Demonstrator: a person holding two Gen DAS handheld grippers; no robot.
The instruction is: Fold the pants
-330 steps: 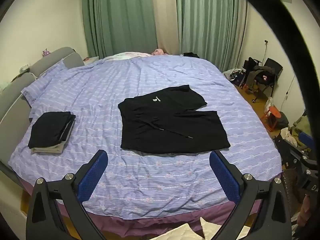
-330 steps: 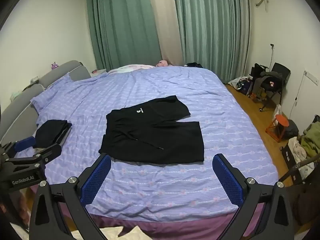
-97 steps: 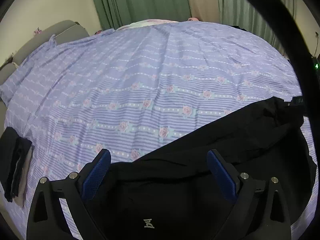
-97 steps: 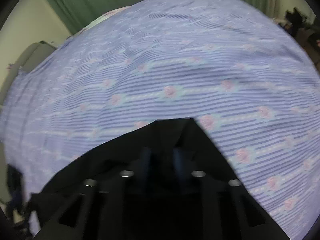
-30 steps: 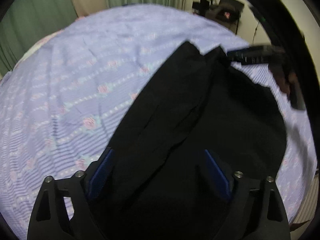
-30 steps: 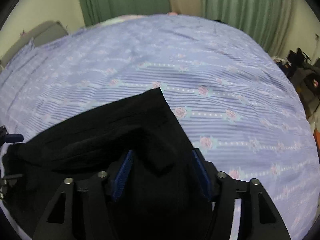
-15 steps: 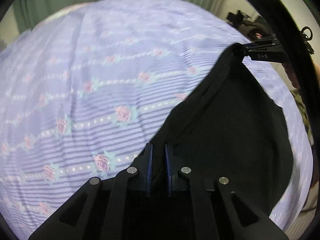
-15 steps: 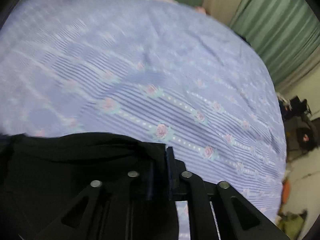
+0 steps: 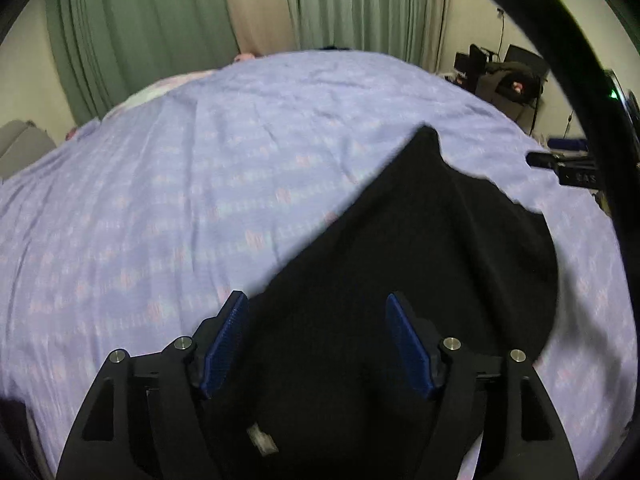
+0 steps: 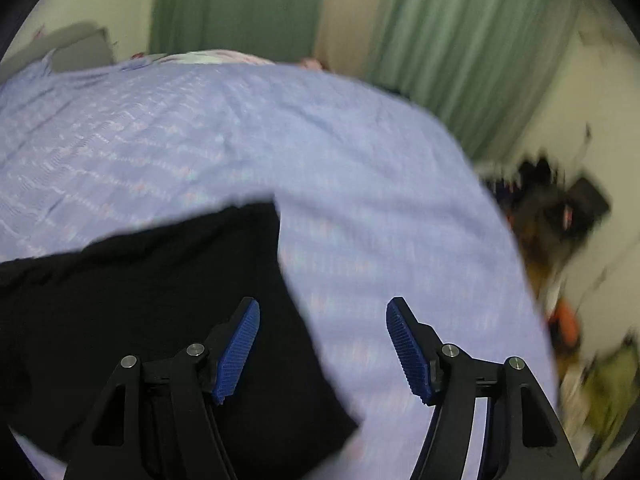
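The black pants (image 9: 400,264) lie on the purple striped bedspread (image 9: 160,184), folded over into one dark slab with a pointed far corner. My left gripper (image 9: 316,336) is open and empty, just above the near part of the pants. My right gripper (image 10: 322,340) is open and empty over the right edge of the pants (image 10: 140,280), its left finger above the cloth and its right finger above the bedspread (image 10: 360,208). The right gripper's body (image 9: 568,168) shows at the far right of the left wrist view. The right wrist view is blurred by motion.
Green curtains (image 9: 140,28) hang behind the bed. A grey headboard (image 9: 20,144) is at the far left. A chair with dark clutter (image 9: 508,76) stands right of the bed, and orange and green items (image 10: 568,320) lie on the floor there.
Both grippers were shut on the edges of the pants half a second ago. Both have opened and let go, and the pants now lie folded on the bed.
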